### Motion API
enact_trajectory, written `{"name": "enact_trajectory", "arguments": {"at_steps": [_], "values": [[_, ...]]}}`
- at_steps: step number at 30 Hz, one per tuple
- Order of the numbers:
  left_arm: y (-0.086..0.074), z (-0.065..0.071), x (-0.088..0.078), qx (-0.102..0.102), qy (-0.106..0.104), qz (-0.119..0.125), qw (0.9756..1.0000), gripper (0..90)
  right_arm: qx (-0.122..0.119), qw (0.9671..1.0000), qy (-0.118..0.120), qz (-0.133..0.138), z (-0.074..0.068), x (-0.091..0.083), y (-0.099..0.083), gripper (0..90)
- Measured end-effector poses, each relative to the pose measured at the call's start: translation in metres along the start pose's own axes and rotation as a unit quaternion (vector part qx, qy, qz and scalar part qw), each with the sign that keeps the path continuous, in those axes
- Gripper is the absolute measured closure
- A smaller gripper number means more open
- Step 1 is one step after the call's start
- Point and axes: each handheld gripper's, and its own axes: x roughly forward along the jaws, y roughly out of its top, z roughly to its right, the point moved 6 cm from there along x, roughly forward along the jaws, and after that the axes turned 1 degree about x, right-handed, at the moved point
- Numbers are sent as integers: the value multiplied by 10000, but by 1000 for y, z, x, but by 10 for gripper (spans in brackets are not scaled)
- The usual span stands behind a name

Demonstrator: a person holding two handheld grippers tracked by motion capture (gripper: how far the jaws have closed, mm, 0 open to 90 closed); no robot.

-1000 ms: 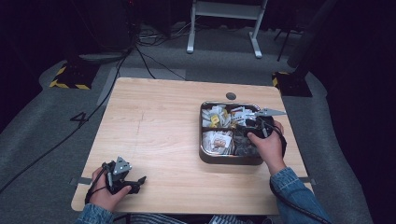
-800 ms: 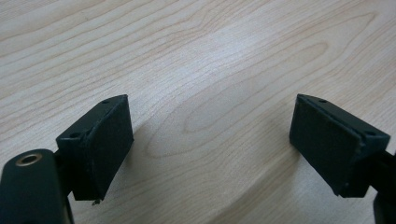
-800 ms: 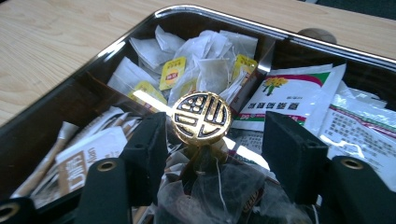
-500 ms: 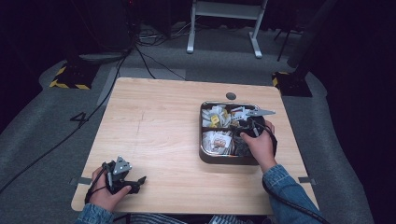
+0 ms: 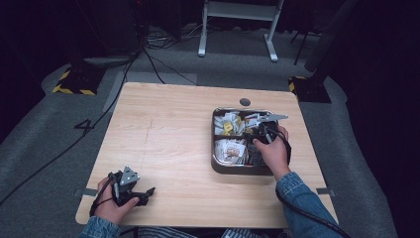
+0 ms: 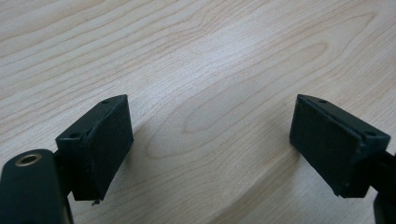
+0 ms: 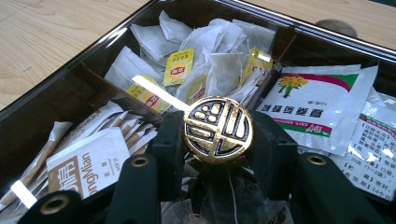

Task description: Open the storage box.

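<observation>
Wooden table (image 5: 168, 134) across the middle of the high view, pale grain, on grey carpet, dark surroundings behind; on its right half, a dark divided tray (image 5: 216, 163) with a metal rim, split into compartments; far-left compartment heaped with white tea bags (image 7: 205, 42) bearing yellow tags; far-right one holding flat white sachets (image 7: 322, 102) printed with a yellow flower and a red and green band; near-left one stacked with long narrow packets (image 7: 88, 158) with brown lettering; near the tray's far edge, a small dark round spot (image 5: 244, 101) set in the tabletop. At the near left corner of the table, left gripper (image 5: 143, 194) held low in a hand, lying just over the bare wood, well apart from the tray; seen along it in the left gripper view (image 6: 210, 149), jaws spread wide with nothing but wood grain between them. Over the tray's right side, right gripper (image 5: 258, 130) held by a hand in a denim sleeve (image 5: 302, 203), cable trailing off the near edge; in the right gripper view (image 7: 218, 140), jaws just now closing and drawn in against both sides of a round black-and-gold medallion (image 7: 218, 129), pads pressing on its rim; medallion upright, face toward the camera, gold bars and a cross on black, above the tray's near part, in front of the tea bags and sachets.
</observation>
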Motion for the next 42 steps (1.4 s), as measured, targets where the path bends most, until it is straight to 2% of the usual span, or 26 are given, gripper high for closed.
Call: {"name": "enact_trajectory", "arguments": {"at_steps": [15, 29, 42], "values": [[0, 0, 0, 20, -7, -2, 10000, 135, 7, 10000, -25, 77, 1, -10, 7, 588], [0, 0, 0, 19, -18, -4, 10000, 136, -57, 9994, 12, 330, 0, -27, 33, 589], [0, 0, 0, 18, 7, 7, 10000, 135, -125, 9988, 81, 464, -13, -32, 58, 589]]}}
